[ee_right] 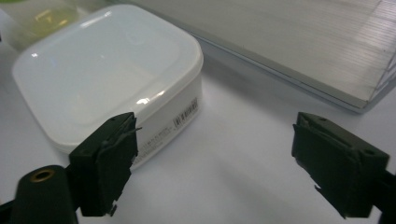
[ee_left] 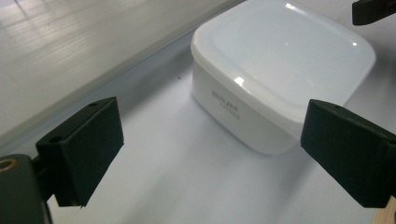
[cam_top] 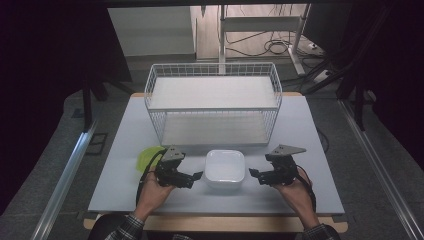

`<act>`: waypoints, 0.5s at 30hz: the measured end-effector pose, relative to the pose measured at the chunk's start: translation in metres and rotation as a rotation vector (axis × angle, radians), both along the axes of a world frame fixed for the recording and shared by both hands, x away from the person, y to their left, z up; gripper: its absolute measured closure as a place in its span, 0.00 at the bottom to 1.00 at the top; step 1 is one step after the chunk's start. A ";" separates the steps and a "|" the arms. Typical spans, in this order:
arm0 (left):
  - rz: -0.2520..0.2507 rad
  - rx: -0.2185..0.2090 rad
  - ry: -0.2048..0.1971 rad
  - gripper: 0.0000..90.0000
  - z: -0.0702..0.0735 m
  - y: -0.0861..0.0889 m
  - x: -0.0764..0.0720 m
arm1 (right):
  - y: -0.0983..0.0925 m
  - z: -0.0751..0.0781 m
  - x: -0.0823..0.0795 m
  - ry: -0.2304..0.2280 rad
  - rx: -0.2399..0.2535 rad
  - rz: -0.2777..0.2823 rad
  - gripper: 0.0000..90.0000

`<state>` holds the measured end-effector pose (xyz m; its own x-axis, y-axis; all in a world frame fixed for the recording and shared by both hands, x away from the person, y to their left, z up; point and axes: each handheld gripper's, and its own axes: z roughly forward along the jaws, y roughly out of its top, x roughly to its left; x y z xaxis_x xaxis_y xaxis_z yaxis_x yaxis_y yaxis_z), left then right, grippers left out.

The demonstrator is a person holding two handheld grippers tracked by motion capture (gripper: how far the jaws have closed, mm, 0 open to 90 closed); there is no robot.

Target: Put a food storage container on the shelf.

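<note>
Right tool view: barcode label (ee_right: 186,113) on white container (ee_right: 107,70) side.

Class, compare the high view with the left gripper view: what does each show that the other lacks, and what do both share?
High view alone: the white wire basket, a green thing behind the left gripper, and the person's hands.

Left gripper view alone: faint grey lettering on the side wall of the white lidded container, seen between its own open jaws.

Shared: the container, lid on, resting on the pale table, and the right gripper, also open.
</note>
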<state>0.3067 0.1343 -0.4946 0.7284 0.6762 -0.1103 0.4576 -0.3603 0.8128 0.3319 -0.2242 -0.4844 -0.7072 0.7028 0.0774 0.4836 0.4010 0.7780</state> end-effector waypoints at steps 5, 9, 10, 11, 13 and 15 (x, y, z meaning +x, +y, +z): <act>-0.055 0.007 -0.021 0.05 0.003 -0.008 0.005 | 0.004 0.006 0.000 0.017 0.019 0.005 0.10; -0.061 0.010 0.023 0.05 0.005 -0.016 0.010 | 0.011 0.008 0.000 0.031 0.027 0.022 0.05; -0.069 0.019 0.025 0.05 0.004 -0.017 0.012 | 0.013 0.008 -0.001 0.035 0.029 0.022 0.05; -0.067 0.023 0.033 0.03 0.004 -0.019 0.013 | 0.017 0.009 -0.001 0.053 0.025 0.006 0.05; -0.083 -0.006 0.048 0.03 0.002 -0.021 0.017 | 0.020 0.010 -0.001 0.066 0.027 0.010 0.07; -0.099 -0.038 0.071 0.03 0.002 -0.023 0.021 | 0.021 0.010 0.000 0.081 0.028 0.009 0.08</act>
<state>0.3278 0.1117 -0.4929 0.7810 0.5956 -0.1879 0.4782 -0.3767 0.7934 0.3314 -0.2028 -0.4743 -0.7043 0.6929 0.1542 0.5421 0.3848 0.7471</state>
